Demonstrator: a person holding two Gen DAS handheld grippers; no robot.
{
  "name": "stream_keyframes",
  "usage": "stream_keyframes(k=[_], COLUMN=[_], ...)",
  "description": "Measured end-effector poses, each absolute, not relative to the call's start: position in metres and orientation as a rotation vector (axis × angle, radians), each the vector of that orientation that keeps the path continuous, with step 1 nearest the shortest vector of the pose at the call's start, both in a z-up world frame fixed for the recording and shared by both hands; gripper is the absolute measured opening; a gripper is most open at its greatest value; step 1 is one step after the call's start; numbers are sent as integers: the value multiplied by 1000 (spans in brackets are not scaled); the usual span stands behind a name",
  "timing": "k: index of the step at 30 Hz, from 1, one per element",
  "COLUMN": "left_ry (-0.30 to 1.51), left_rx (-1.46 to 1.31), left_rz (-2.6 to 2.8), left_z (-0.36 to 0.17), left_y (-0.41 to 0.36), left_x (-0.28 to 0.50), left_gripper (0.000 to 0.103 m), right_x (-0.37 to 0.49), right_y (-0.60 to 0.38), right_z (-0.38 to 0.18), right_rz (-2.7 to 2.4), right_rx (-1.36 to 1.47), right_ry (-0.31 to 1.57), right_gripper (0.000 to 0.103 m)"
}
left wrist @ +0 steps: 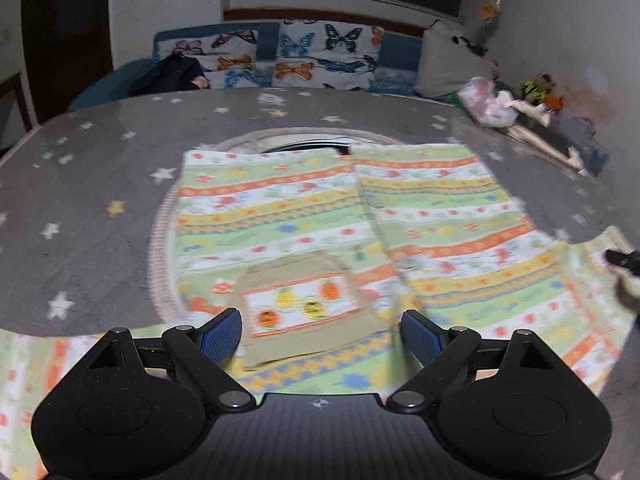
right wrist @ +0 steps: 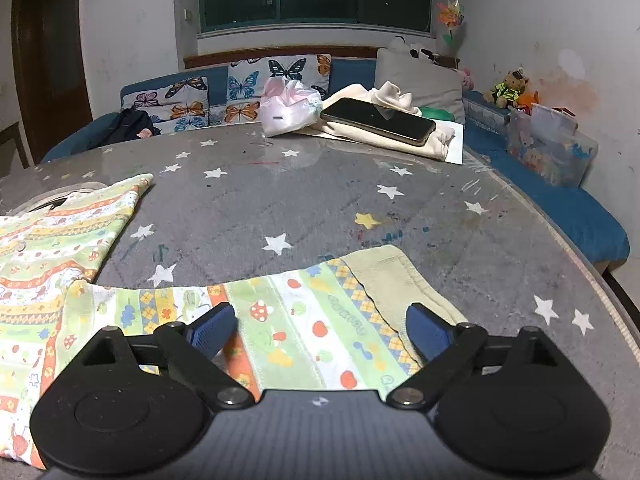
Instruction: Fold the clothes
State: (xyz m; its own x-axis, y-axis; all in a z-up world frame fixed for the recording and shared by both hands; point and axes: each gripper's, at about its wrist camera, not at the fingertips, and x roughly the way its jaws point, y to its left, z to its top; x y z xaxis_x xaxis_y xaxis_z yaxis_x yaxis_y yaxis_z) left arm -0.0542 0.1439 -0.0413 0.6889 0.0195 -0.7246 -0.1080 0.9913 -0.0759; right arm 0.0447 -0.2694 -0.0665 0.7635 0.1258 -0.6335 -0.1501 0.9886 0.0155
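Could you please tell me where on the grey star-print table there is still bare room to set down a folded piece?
The widest bare stretch of the grey star-print tablecloth lies between the striped pastel garment, its cuffed sleeve and the far clutter. That far edge is crowded: a pink plastic bag and a black phone on cream cloth. Left of the garment is also free.

Dim indoor light; left view motion-blurred, right view sharp, edges fisheye-bent.

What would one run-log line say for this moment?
task: fold clothes | left gripper: jaws open over patterned garment | right gripper: jaws open over garment cuff | nothing held
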Motion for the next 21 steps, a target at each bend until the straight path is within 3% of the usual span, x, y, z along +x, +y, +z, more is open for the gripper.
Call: stream_keyframes(k=[4,21], left_ry=[795,758], left_rx=[-91,8], left_rz=[83,11], left_z=[-43,-32], left_y=[156,123], left_x=[-61,-110], left_gripper=[89,90], right_x=[46,35], right_y=[-270,-261], right_z=[-68,-63], right_rz=[157,189], right_rx=[-32,-44], right_ry=[696,706], right_gripper=[103,103])
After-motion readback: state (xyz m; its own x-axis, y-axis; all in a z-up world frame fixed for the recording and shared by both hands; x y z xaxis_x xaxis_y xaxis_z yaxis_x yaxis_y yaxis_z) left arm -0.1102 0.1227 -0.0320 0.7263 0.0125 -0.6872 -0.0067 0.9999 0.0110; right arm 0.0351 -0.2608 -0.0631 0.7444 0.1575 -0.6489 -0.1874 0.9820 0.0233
